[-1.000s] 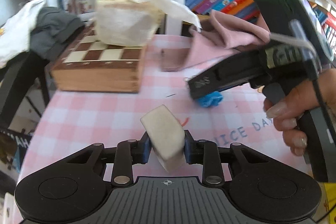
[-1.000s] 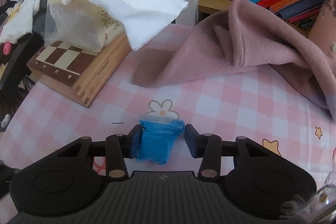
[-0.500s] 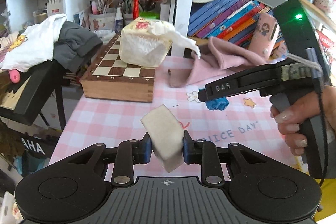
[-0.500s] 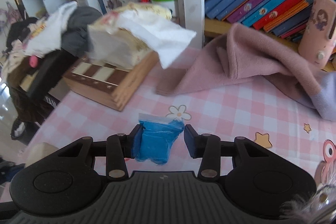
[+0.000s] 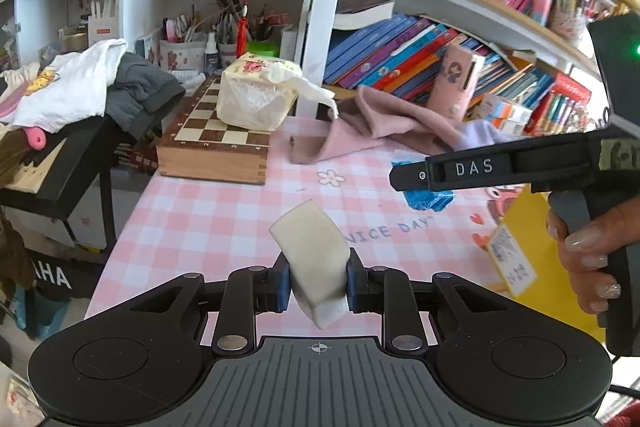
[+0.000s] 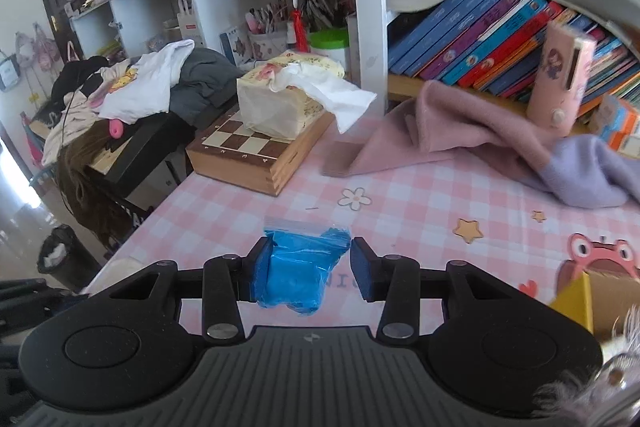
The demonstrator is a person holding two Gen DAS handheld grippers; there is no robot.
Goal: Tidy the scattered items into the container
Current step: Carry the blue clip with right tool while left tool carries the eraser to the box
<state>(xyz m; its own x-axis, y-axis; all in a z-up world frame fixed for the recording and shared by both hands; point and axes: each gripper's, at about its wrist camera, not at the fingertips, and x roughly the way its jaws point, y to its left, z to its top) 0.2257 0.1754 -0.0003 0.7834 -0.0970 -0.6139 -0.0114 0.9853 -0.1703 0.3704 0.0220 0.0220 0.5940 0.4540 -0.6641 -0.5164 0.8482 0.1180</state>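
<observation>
My left gripper (image 5: 314,279) is shut on a white, soap-like block (image 5: 310,247), which stands tilted between the pads above the pink checked tablecloth (image 5: 208,219). My right gripper (image 6: 312,265) is shut on a crumpled blue plastic bag (image 6: 298,267) and holds it off the table. In the left wrist view the right gripper (image 5: 416,175) shows from the side at right, with the blue bag (image 5: 428,199) hanging under its tip and a person's hand (image 5: 588,247) on the handle. A yellow box (image 5: 532,211) stands below it; its corner (image 6: 574,297) shows at lower right.
A wooden chessboard box (image 5: 216,147) with a tissue pack (image 5: 252,99) on it lies at the table's back left. A pink cloth (image 5: 380,123) is draped at the back below shelves of books (image 5: 400,55). Left of the table edge stands a black stand with piled clothes (image 5: 80,91).
Both grippers have risen and drawn back from the table, each still holding its item. The shelves and the yellow box have come into view.
</observation>
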